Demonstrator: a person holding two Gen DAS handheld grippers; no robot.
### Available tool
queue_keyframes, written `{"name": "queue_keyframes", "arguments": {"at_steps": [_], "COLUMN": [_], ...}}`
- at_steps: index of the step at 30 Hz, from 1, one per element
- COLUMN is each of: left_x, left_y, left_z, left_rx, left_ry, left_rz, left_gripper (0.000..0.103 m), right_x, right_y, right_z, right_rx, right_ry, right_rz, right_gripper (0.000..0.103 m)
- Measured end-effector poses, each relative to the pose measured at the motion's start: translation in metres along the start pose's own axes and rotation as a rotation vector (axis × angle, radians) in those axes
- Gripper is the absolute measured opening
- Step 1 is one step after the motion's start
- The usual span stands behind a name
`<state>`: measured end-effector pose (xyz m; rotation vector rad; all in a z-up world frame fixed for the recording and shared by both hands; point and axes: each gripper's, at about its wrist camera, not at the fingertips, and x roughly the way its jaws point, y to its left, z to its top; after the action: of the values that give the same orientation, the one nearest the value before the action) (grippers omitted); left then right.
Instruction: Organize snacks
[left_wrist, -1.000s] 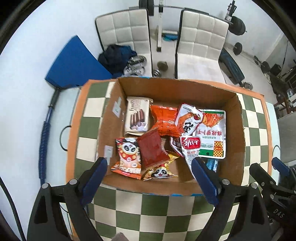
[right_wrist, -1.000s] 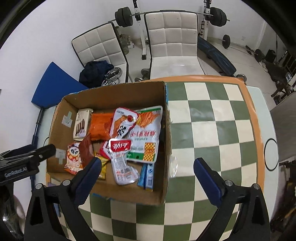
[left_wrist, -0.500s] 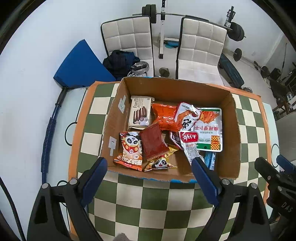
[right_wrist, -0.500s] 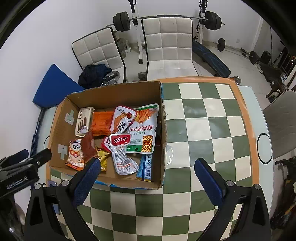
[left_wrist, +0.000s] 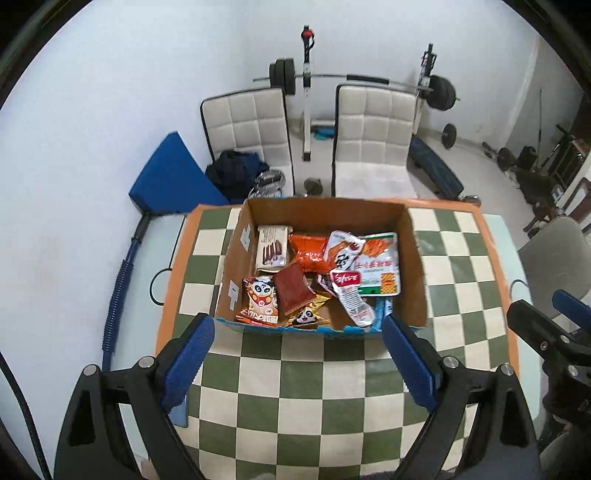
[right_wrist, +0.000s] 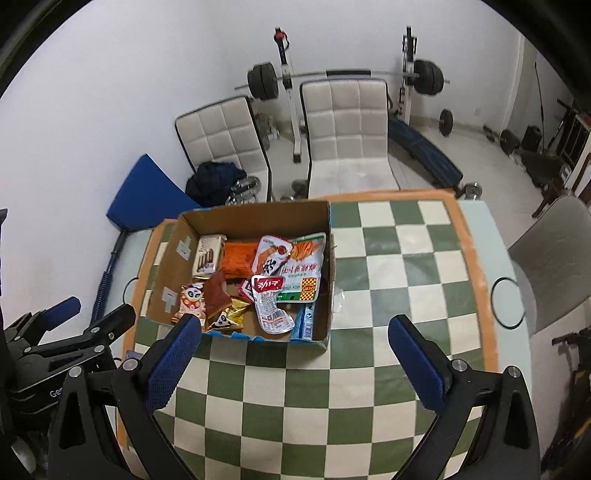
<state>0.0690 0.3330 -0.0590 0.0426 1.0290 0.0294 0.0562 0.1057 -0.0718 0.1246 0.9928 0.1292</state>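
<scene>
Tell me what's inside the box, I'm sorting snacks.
The box holds loose snack packs: a panda bag, an orange pack, a biscuit pack and others. Overlapping packs hide whatever lies beneath.

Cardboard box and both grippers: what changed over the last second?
Both grippers, left and right, drew up and back from the cardboard box, which now looks smaller and farther off. Nothing was gripped or released; the jaws stay open and empty. The snack packets lie unchanged.
</scene>
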Motion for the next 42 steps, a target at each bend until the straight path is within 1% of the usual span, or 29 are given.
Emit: {"name": "queue_keyframes", "arguments": {"at_steps": [3,8,11,17,25,42], "left_x": [-0.026,-0.06,-0.076,-0.092,-0.096,-0.106], "left_y": [-0.002,0.002,0.004,0.008,0.009,0.009], "left_z": [-0.004,-0.011,-0.015,-0.02,-0.023,-0.028], "left_rx": [0.007,-0.015,-0.027,-0.038,-0.041,-0.036], "left_ry": [-0.036,-0.069,-0.086,-0.114,-0.115,-0.125], "left_rz": [-0.004,-0.032,-0.04,-0.043,-0.046,-0.04], "left_gripper": [0.093,0.093,0.093,0.093,0.093,0.093], "right_x": [-0.03,-0.07,-0.089,-0.114,-0.128,-0.137], "right_y": [0.001,0.003,0.005,0.003,-0.001,0.001], "right_z": [-0.008,-0.021,-0.028,-0.033,-0.034,-0.031], "right_rx": [-0.009,-0.01,-0.017,-0.021,-0.007,-0.022], "right_ry": [-0.035,-0.073,-0.085,-0.116,-0.136,-0.161], "right_rz": [-0.003,0.013,0.026,0.007,-0.011,-0.023], "right_gripper": [0.103,0.103,0.103,0.103,0.103,0.103]}}
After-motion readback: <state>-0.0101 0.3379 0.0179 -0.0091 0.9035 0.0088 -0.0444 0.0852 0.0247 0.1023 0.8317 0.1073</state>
